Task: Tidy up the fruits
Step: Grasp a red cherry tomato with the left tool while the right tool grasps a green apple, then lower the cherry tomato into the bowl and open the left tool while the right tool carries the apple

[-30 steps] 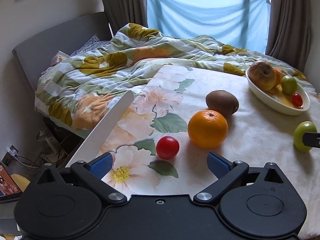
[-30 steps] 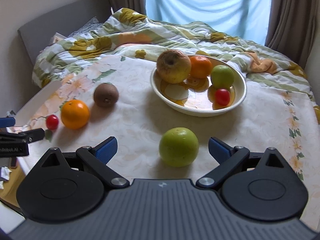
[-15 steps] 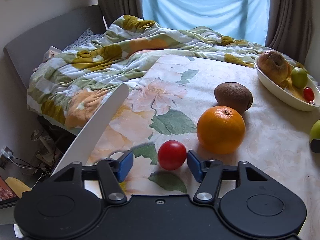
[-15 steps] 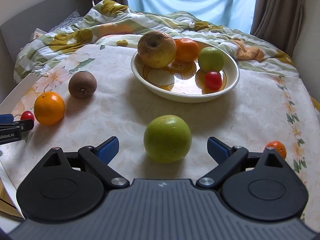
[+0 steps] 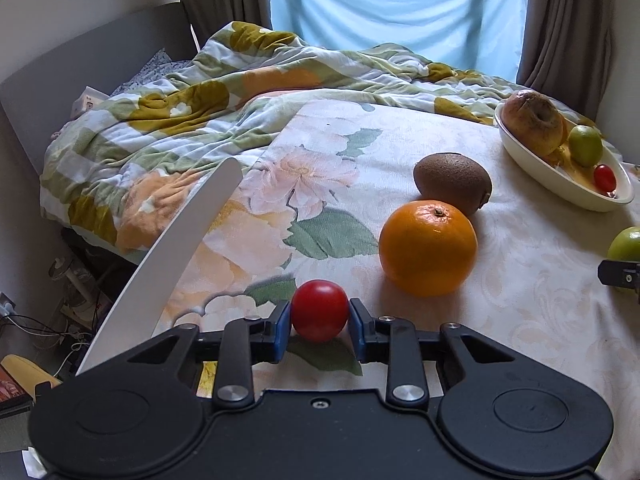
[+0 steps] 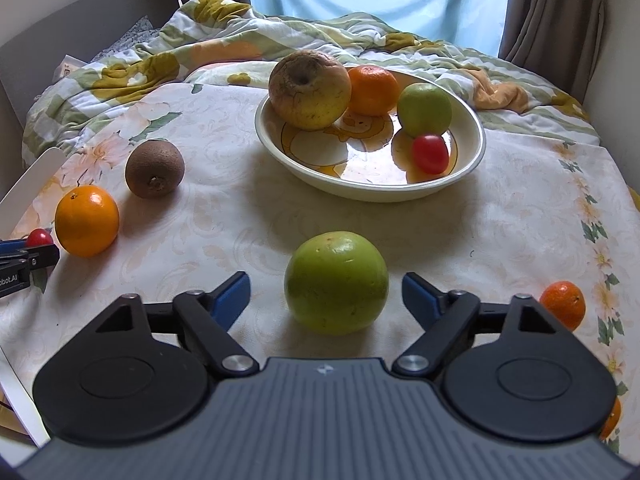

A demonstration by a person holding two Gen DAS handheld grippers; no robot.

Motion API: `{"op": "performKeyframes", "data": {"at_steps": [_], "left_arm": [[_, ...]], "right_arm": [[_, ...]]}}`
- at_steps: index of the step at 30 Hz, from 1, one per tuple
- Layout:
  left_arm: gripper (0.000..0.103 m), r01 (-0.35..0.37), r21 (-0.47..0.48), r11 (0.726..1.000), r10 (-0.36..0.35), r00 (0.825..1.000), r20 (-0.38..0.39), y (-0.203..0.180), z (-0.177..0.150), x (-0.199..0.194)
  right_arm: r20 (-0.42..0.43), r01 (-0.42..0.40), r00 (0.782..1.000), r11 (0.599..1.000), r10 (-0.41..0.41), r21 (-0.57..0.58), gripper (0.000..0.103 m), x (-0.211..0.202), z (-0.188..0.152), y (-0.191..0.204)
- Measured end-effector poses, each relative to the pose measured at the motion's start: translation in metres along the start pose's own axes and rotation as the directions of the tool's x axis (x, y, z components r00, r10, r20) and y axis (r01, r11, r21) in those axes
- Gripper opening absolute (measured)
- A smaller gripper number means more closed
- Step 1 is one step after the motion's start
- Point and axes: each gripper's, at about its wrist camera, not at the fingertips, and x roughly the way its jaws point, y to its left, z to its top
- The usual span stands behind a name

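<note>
- Looking along the left gripper [image 5: 319, 330] from its own camera: its blue pads [image 5: 283, 330] are clamped on the small red tomato [image 5: 319, 310], one on each flank, with no gap showing. The tomato sits right at the fingertips, low on the flowered tablecloth [image 5: 520, 300].
- Grasping is done on this side, I'd say; the step in hand is picking up loose fruit for the bowl [image 5: 560, 184]. The next move calls for a lift clear of the cloth, then a carry up and to the right of the fingers, passing the orange [image 5: 427, 247] just beyond the right finger and the kiwi [image 5: 452, 182] behind it.
- From the right wrist view: the right gripper [image 6: 326, 298] stands wide, its jaws closing, around the green apple [image 6: 336, 282]. The apple is between the fingers and centred, but daylight shows on both sides, so the pads [image 6: 230, 294] are not yet touching it.
- This side needs the closing finished evenly on the apple's widest part before any lift; a round, smooth fruit could roll forward if one pad arrives first.
- The white bowl [image 6: 400, 194] lies straight ahead of these fingers, already holding a wrinkled apple [image 6: 310, 90], a mandarin [image 6: 374, 90], a green fruit [image 6: 424, 108] and a red tomato [image 6: 430, 154]. A small mandarin [image 6: 562, 304] sits outside the right finger.
</note>
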Motion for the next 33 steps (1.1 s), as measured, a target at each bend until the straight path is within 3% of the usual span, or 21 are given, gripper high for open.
{"op": "performKeyframes", "data": {"at_steps": [3,9,22,33], "left_arm": [[0.034,0.001,-0.003,1.000,-0.002,1.000,-0.010,0.000,-0.001,-0.002],[0.034,0.002,-0.029,1.000,-0.002,1.000,-0.016,0.002,-0.002,-0.007],[0.034,0.009,-0.054,0.999,-0.007,0.999,0.031,-0.002,0.013,-0.050],[0.034,0.038,-0.044,0.998,-0.035,0.997,0.073,-0.031,0.037,-0.090]], "right_arm": [[0.003,0.006,1.000,1.000,-0.006,-0.002,0.092,0.001,0.001,0.001],[-0.012,0.022,1.000,1.000,-0.022,-0.015,0.071,0.005,0.004,-0.002],[-0.017,-0.007,1.000,1.000,0.007,-0.022,0.070,-0.018,0.007,-0.003],[0.025,-0.026,0.999,1.000,0.026,0.003,0.070,-0.058,0.025,-0.024]]}}
